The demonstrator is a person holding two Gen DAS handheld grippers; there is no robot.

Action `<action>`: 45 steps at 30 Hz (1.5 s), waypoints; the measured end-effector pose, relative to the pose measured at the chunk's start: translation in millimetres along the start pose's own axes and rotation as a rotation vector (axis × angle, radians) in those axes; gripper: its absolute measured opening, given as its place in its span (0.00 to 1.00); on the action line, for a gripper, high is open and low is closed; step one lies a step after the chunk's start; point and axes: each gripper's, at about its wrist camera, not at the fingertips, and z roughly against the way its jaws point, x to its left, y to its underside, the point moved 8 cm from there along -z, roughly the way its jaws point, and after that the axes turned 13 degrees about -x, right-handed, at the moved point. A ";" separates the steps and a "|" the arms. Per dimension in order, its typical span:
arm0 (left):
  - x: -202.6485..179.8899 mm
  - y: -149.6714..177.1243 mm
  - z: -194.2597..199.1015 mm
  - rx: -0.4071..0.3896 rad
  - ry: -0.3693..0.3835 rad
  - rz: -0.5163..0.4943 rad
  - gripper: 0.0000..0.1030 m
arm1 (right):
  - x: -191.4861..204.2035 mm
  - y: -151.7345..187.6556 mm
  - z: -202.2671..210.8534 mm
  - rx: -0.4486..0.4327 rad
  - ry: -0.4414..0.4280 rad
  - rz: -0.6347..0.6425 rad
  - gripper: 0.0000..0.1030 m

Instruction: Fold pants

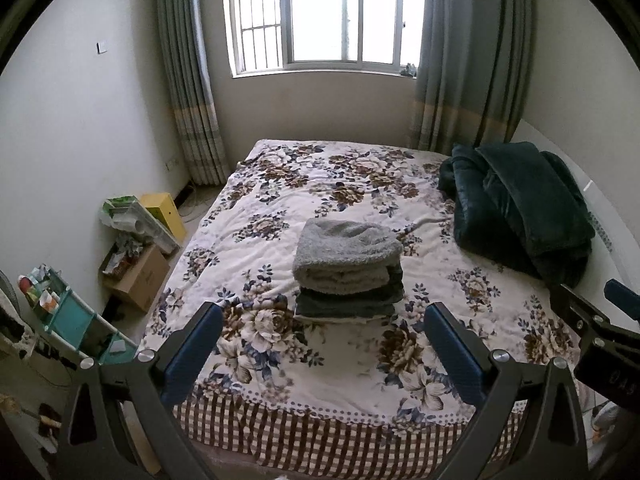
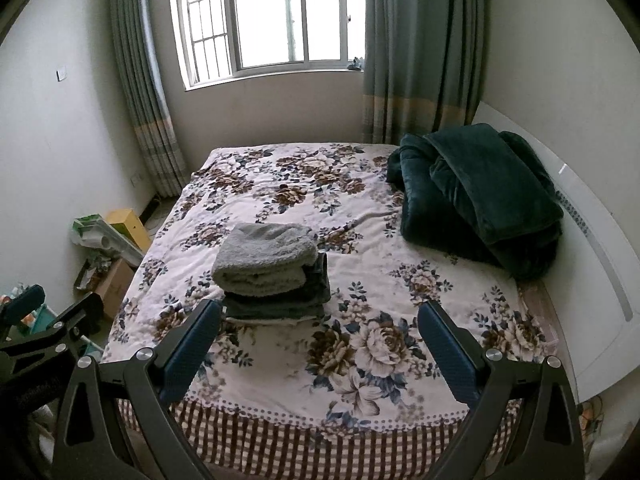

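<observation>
A stack of folded garments sits in the middle of the floral bed (image 1: pixel 256 224) (image 2: pixel 360 240). The top piece is fluffy light grey pants (image 1: pixel 346 256) (image 2: pixel 264 258). Under it lie folded dark grey-green pants (image 1: pixel 348 304) (image 2: pixel 280 300). My left gripper (image 1: pixel 324 320) is open and empty, held above the bed's near edge in front of the stack. My right gripper (image 2: pixel 320 318) is open and empty, to the right of the stack. The right gripper also shows at the right edge of the left wrist view (image 1: pixel 592 312), and the left gripper shows at the left edge of the right wrist view (image 2: pixel 52 312).
A folded dark green blanket (image 1: pixel 520 204) (image 2: pixel 480 196) lies at the bed's far right by the white headboard (image 2: pixel 592 240). Cardboard boxes (image 1: pixel 140 276) and a teal shelf (image 1: pixel 72 316) stand on the floor to the left. A window (image 1: pixel 320 16) and curtains are behind.
</observation>
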 end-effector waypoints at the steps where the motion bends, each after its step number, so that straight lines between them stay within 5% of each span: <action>1: 0.2 -0.5 -0.1 -0.001 -0.002 0.000 1.00 | 0.0 0.3 0.6 0.000 -0.001 -0.001 0.98; 45: 16.8 -7.6 2.3 -0.022 -0.042 0.002 1.00 | 7.4 -0.6 2.3 0.007 -0.015 0.011 0.99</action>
